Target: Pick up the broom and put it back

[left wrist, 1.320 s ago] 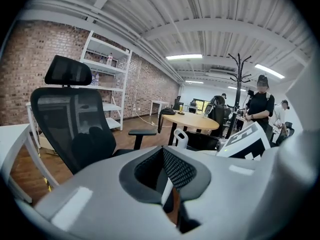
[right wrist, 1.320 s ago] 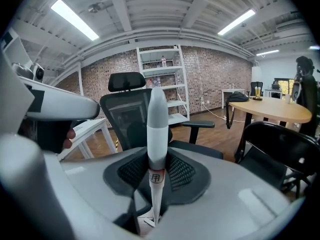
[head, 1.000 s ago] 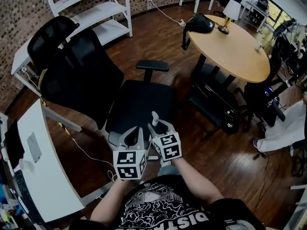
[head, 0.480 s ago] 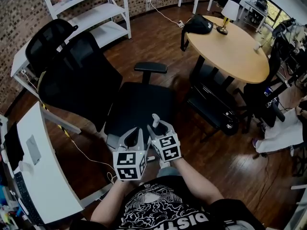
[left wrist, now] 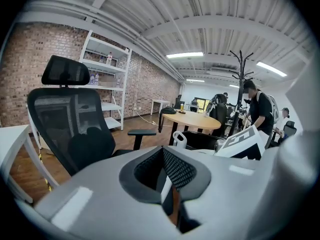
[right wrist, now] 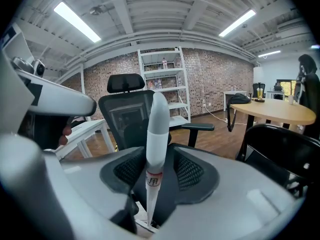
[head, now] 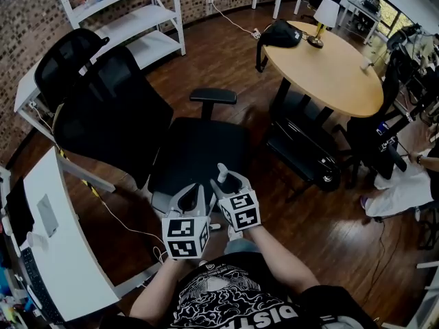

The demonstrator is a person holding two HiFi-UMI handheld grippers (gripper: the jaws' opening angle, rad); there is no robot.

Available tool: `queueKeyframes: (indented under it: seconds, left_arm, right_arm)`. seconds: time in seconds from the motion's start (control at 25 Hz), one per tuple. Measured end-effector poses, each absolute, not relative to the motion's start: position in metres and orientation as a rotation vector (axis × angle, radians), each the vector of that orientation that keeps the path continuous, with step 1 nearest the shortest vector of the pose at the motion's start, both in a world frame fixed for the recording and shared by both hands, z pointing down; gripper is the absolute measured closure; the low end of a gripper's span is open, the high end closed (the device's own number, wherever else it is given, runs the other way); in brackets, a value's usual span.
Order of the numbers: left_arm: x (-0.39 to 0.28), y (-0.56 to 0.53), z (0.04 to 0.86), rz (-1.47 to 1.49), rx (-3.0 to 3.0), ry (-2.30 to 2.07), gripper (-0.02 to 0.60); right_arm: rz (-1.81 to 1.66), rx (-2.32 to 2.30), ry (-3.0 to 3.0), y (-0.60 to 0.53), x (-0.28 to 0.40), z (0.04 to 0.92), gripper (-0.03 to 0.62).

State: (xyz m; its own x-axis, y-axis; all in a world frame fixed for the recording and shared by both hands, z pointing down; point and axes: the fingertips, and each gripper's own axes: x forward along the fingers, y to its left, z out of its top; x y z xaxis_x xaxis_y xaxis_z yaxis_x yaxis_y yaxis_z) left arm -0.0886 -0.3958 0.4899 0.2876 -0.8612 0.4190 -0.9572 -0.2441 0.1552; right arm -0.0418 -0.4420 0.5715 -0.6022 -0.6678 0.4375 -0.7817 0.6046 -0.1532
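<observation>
Side by side, close in front of the person and above the near edge of a black office chair [head: 199,146], the left tongs [head: 194,192] are clenched with nothing between their jaws. The right tongs [head: 228,181] are releasing: their jaws are opening, and the white broom handle [right wrist: 156,129] stands upright between them with a gap on either side, so the pads do not press it. A round wooden table [head: 329,74] stands far right, a white shelf [head: 130,12] far left and a white desk [head: 62,252] near left.
</observation>
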Motion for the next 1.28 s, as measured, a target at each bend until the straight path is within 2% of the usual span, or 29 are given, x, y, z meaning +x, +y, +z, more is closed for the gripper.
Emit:
queueKeyframes:
  seconds: [0.36,0.8,1.04,1.28]
  left_arm:
    - [-0.089,-0.384,0.486,0.343,2.212,-1.616,0.575]
    - [-0.096,-0.332,0.481,0.306,2.273,-1.532,0.575]
    - [-0.099,-0.292,0.464,0.226,2.292,-1.498,0.575]
    - [-0.101,-0.262,0.445,0.161,2.318,-1.481,0.575]
  right_arm:
    - [0.489,1.234,-2.483,-0.430,-0.034,0.568,0.404]
    - [0.442,1.417,-2.453,-0.373,-0.028,0.531,0.407]
    - [0.436,1.514,-2.451,-0.316,-0.026,0.495,0.454]
    - [0.363,1.547,-2.480,-0.272,-0.034,0.459,0.549]
